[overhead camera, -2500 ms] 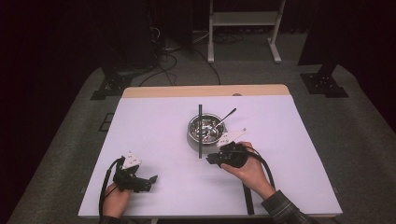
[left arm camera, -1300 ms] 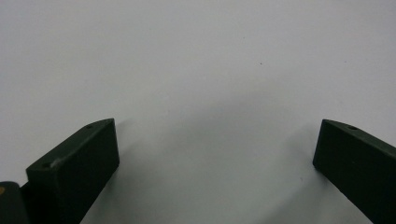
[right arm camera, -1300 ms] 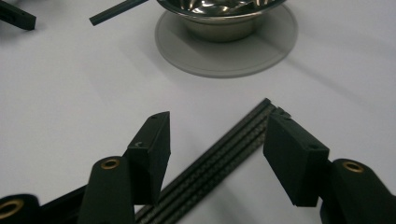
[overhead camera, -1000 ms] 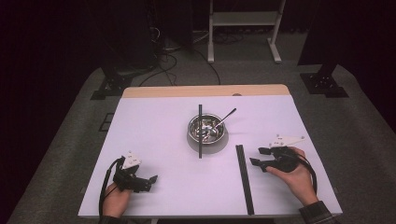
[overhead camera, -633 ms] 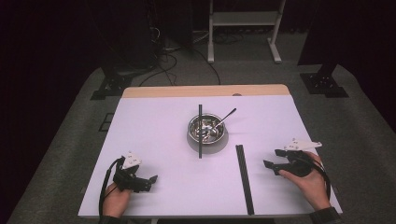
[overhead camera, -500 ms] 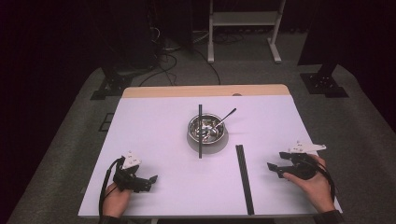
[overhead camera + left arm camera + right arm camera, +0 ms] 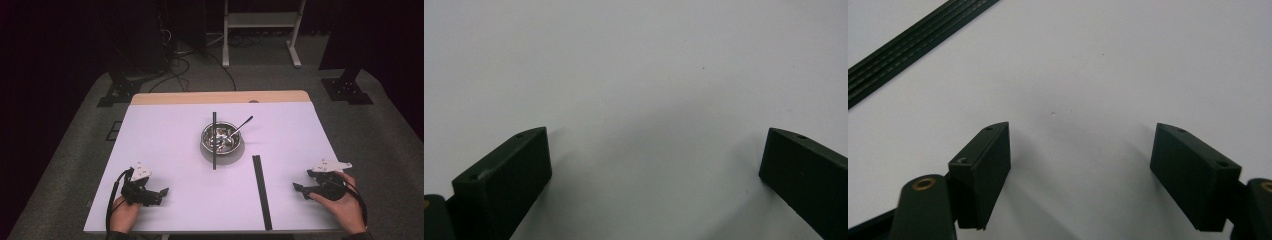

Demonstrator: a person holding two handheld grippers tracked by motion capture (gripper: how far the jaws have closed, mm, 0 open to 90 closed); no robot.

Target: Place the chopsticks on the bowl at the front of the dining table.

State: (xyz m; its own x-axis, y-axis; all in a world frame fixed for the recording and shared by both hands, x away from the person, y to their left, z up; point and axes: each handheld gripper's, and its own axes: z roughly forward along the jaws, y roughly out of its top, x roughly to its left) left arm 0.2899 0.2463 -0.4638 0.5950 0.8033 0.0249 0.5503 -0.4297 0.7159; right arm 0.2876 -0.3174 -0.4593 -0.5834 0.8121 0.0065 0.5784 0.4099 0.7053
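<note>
Black strip (image 7: 262,191): long flat bar, lies flat on white table (image 7: 165,135), near-right part, just right of centre. Long axis runs front-to-back, far end near bowl (image 7: 221,140), near end at table's front edge. Seen also in right gripper view, upper left corner (image 7: 918,42).

Right gripper (image 7: 303,186): rests on table, well right of strip, tips aimed left toward it. Jaws have just been opening, now stand wide apart, nothing betw. them. Nearer hand to strip by far.

Left gripper (image 7: 161,194): near-left part of table, jaws spread, nothing held; farther from strip.

Second black strip (image 7: 214,142): lies across bowl, parallel to first. Spoon (image 7: 242,125) leans in bowl.

Judgement: strip looks set down and released; any re-grasp would be approached from the right, across its long axis.
</note>
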